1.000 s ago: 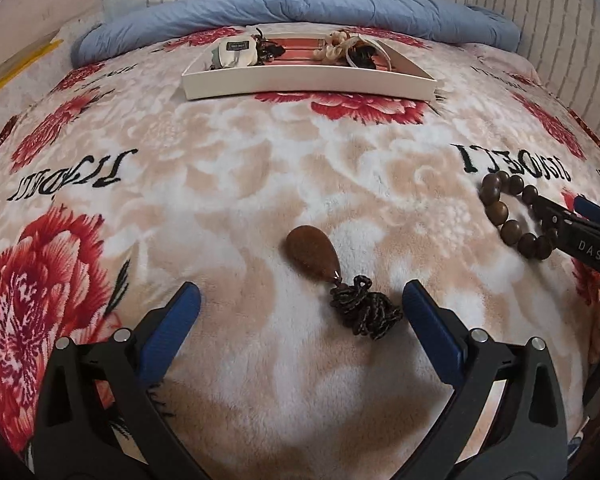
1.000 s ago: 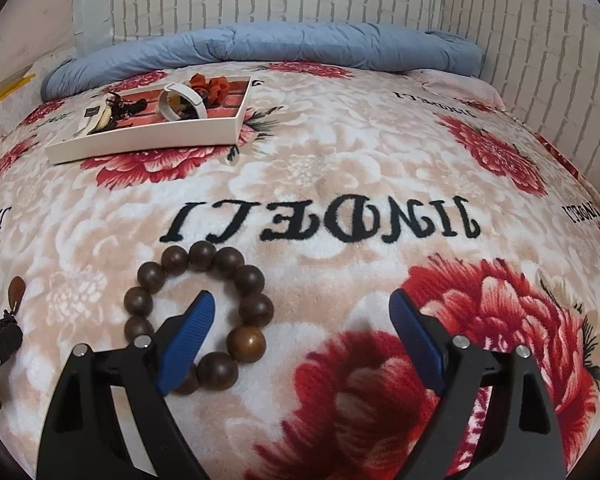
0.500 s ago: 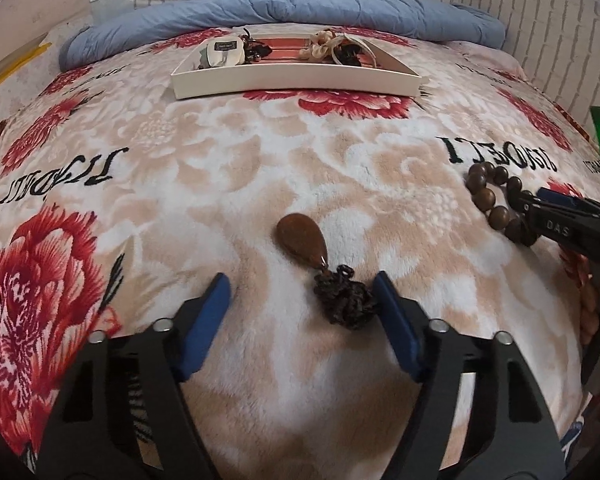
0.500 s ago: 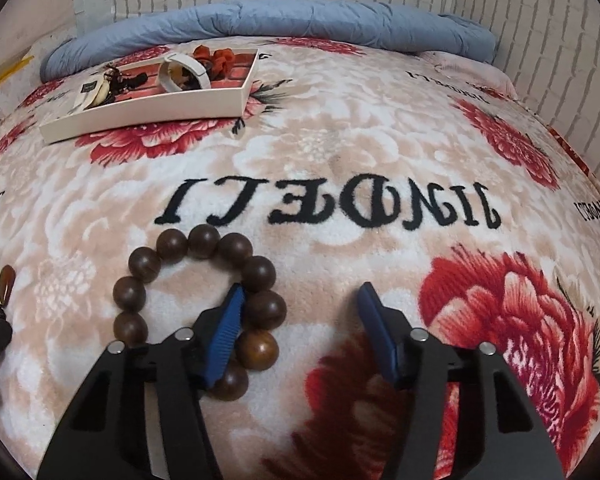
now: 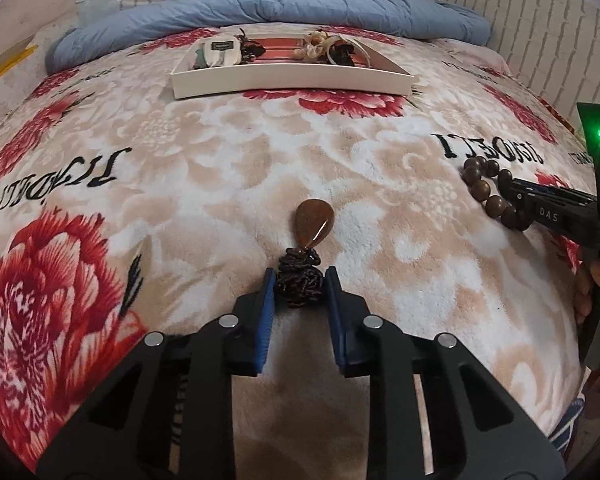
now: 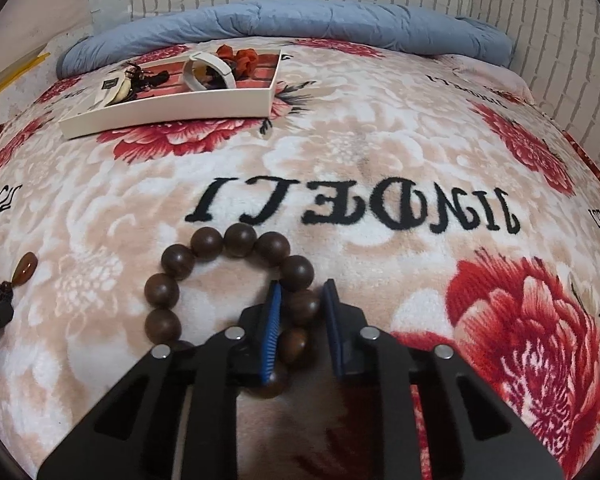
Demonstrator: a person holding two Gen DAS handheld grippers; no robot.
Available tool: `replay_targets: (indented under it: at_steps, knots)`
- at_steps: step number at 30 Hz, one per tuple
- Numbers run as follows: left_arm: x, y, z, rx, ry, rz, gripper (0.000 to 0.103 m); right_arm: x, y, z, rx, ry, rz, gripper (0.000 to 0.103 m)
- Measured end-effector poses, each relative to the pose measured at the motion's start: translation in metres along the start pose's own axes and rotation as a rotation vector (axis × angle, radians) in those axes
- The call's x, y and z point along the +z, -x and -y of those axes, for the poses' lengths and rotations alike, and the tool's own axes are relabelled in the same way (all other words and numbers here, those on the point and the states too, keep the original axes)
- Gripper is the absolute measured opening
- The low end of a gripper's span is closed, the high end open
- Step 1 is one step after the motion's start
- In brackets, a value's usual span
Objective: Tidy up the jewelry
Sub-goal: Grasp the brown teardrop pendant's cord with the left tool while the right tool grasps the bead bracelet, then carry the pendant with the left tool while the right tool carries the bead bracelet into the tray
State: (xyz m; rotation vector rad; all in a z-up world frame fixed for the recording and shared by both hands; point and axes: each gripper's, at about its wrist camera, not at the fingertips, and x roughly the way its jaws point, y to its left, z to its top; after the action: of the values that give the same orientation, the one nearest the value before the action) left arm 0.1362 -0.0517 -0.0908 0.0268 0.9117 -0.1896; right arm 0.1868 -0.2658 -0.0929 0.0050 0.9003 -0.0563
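At centre frame, the left tongs [image 5: 299, 280] are closing around the pendant's bunched cord [image 5: 299, 284]; the right tongs [image 6: 299, 300] are closing around a bead of the bracelet [image 6: 236, 280]. Both lie on the bed's blanket [image 5: 220, 168]. Loose cord or round beads might slip free before reaching the tray [image 5: 292, 80] at upper frame.

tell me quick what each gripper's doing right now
left gripper: closing on the dark bunched cord of the brown teardrop pendant
right gripper: closing on the brown wooden bead bracelet
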Motion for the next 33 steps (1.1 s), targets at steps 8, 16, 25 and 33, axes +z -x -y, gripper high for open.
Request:
replay_targets:
  at_steps: [8, 16, 25, 33]
  knots:
    - [0.011, 0.005, -0.009, -0.036, -0.045, 0.019, 0.022, 0.004, 0.005, 0.002, 0.024, -0.015, 0.024, 0.020]
    - [0.045, 0.019, -0.019, -0.049, -0.078, 0.103, 0.021, 0.026, 0.007, -0.007, 0.025, 0.007, 0.054, 0.020]
    - [0.105, 0.029, -0.041, -0.040, -0.079, 0.207, 0.021, 0.074, 0.025, -0.025, 0.024, 0.035, 0.168, 0.020]
    - [0.174, 0.032, -0.048, -0.040, -0.060, 0.303, 0.021, 0.137, 0.038, -0.043, 0.049, 0.055, 0.269, 0.019]
